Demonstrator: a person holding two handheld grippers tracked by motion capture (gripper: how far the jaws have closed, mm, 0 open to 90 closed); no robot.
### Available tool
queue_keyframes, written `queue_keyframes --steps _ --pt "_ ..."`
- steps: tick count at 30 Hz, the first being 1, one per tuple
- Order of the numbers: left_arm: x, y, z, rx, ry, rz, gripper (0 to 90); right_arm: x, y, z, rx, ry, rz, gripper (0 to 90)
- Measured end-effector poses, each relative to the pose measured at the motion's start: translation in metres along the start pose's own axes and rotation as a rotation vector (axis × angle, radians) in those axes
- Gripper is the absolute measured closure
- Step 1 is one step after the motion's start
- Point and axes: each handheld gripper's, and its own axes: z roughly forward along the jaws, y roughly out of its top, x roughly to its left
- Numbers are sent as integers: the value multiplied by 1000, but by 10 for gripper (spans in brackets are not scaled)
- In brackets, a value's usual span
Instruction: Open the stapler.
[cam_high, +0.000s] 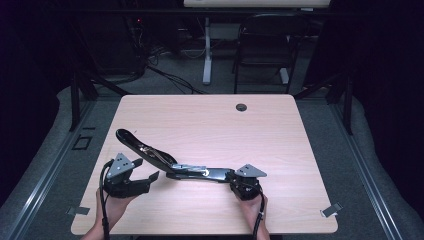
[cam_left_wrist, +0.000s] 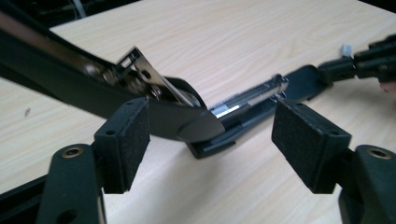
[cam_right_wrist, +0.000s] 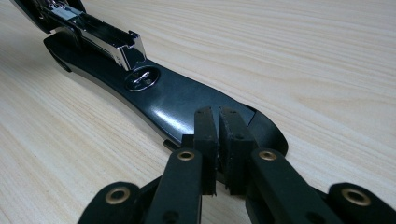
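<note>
The black stapler (cam_high: 175, 167) lies swung open near my edge of the table (cam_high: 210, 120) — my right tongs (cam_right_wrist: 217, 135) sit pressed together on its base end, my left tongs (cam_left_wrist: 210, 140) gape beside its hinge.

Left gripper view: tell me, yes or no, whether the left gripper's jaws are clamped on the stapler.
No. The left gripper stands with its jaws wide apart, the pads on either side of the opened stapler's hinge end without touching it.

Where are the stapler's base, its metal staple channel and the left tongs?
stapler's base (cam_right_wrist: 187, 109), right gripper view, glossy black top face.
metal staple channel (cam_right_wrist: 100, 37), right gripper view, shiny side wall.
left tongs (cam_left_wrist: 210, 135), left gripper view, midway between the open pads.
</note>
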Motion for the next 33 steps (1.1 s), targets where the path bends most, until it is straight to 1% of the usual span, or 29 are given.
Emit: queue_keyframes --steps 2,4,5,6,7,8,9,10,13,15,17,18,19,20,21,22,24,25,26,27,29,31,32,33 --pt "0 -4 -2 14 -5 -1 255 -1 0 -1 5 5 -1 841" --pt "2 -10 -3 48 -16 -4 231 -2 0 -1 8 7 1 825" --pt "3 -12 -3 60 -21 -11 224 -2 0 -1 6 9 4 824" --pt "5 -15 -3 82 -28 -22 206 -2 0 -1 8 12 7 819" --pt "6 -16 -2 91 -29 -27 194 -2 0 -1 1 17 19 814" --pt "7 -16 -2 103 -33 -29 187 -3 0 -1 5 18 21 812" --pt "8 -17 -1 104 -37 -40 172 -4 0 -1 9 21 24 805" --pt "9 -17 0 113 -37 -42 169 -5 0 -1 5 27 35 802" --pt "11 -17 6 142 -51 -53 142 -6 1 -1 12 32 34 784" --pt "13 -18 10 160 -51 -56 117 -5 2 -2 19 35 33 773" --pt "16 -19 12 176 -52 -69 103 -6 2 -1 18 48 49 750" --pt "18 -20 13 184 -58 -78 100 -6 3 -1 21 50 49 743" --pt "19 -20 14 181 -53 -84 92 -6 4 -1 28 48 42 725" --pt "20 -20 14 190 -53 -86 90 -6 4 -1 28 45 47 709" --pt "23 -21 15 191 -54 -99 89 -7 5 -1 35 41 39 693" --pt "24 -22 15 189 -53 -108 86 -7 7 0 44 41 44 673" --pt "28 -23 17 202 -60 -125 72 -9 9 0 60 34 40 653" --pt "29 -23 18 213 -62 -127 66 -10 10 0 59 45 52 641" --pt "31 -24 19 220 -60 -134 59 -11 11 0 65 45 59 623" --pt "32 -25 20 225 -67 -141 52 -13 12 -1 76 49 59 604" --pt "33 -25 22 232 -61 -152 46 -14 14 -2 88 49 63 549" --pt "35 -25 25 236 -61 -158 37 -16 17 -3 109 53 58 466" --pt "36 -25 25 237 -59 -158 31 -17 20 -4 119 65 58 462" --pt "37 -25 27 243 -59 -159 26 -17 22 -4 135 67 53 432"
